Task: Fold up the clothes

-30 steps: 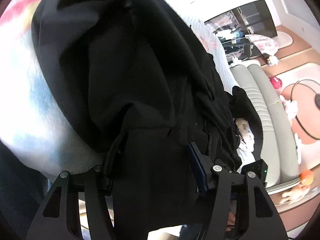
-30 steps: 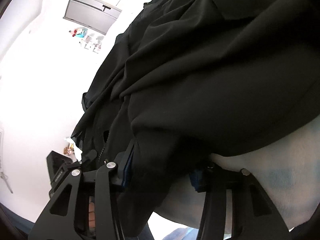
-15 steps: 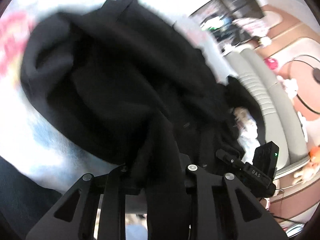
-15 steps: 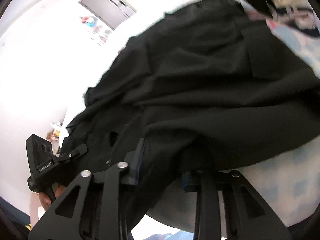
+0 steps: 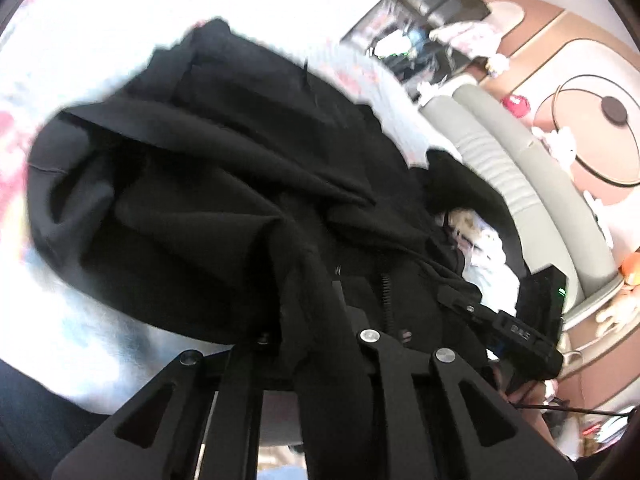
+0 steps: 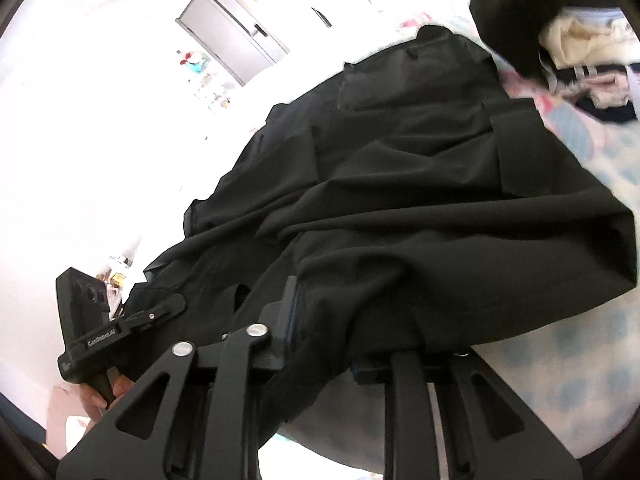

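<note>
A black garment (image 5: 200,160) lies crumpled on a pale patterned bed cover (image 5: 80,320). In the left wrist view my left gripper (image 5: 308,320) has a fold of its near edge between its jaws, which are closing and pinch the cloth. In the right wrist view the same black garment (image 6: 420,180) spreads away from me. My right gripper (image 6: 340,332) has a bunch of the hem between its closing jaws and grips it. Both pinched edges hang lifted off the cover. Each view shows the other gripper (image 5: 520,332) (image 6: 120,328) beside it, held by a hand.
A pile of other clothes (image 6: 580,40) lies beyond the garment on the bed cover (image 6: 580,340). A grey-green padded headboard (image 5: 520,184) runs along the bed's far side. A grey cabinet (image 6: 228,40) stands against the white wall.
Both grippers' jaws have drawn together on the black cloth that lay between them. Both have risen, lifting the near edge, and both views have rolled and pulled back from the garment.
</note>
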Tool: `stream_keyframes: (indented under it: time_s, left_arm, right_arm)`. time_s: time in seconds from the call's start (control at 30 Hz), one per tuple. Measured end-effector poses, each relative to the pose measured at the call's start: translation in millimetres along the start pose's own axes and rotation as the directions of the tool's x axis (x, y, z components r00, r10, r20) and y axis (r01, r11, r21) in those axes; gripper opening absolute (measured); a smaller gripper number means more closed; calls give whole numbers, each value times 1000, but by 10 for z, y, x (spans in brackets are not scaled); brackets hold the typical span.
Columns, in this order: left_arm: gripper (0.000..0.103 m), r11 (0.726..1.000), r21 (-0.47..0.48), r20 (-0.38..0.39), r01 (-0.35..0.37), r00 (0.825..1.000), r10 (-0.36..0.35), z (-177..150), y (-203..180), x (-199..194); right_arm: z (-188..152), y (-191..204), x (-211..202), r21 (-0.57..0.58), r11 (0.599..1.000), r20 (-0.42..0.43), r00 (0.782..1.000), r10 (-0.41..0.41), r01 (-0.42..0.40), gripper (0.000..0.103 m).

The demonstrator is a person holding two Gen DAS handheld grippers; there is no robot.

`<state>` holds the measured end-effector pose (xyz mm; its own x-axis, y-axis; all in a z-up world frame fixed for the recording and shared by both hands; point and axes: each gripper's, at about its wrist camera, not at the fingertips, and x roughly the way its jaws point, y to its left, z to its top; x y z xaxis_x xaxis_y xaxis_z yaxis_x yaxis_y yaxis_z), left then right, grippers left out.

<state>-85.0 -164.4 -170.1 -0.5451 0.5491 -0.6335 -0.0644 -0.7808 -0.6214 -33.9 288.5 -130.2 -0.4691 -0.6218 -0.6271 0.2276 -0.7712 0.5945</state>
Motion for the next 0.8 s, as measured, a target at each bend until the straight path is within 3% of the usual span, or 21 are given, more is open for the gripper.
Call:
stream_keyframes:
  time_s: [0.07,0.1,0.23,0.33,0.53,0.8]
  left_arm:
    - [11,999,-14,-21,-40,999,40,-31,73,96]
    - [10,999,-4,-11,-48,999,48,-40,45,84]
    - [9,995,89,85,-51,995,44,-32,-229,-132]
    - [9,983,157,163,-92,984,66,24,-425,-280]
    - [8,977,176,283,-120,957,67,88,-649,-646]
    - [8,979,191,257,-66,966,15,-65,-690,-976]
  right_arm:
    - [-83,-135,206,41,999,-74,997,-19,22,24]
    - [-124,-146,229,39,999,-73,997,-28,30,22]
    - [-162,154,67,-115,990,25,996,-85,87,15]
    - [-112,419,-92,-218,968,104,989,-102,123,14]
    - [24,469,-626,-208,976,212,977,-12,57,13]
    - [-71,603,-950,-251,968,233,970,68,-7,13]
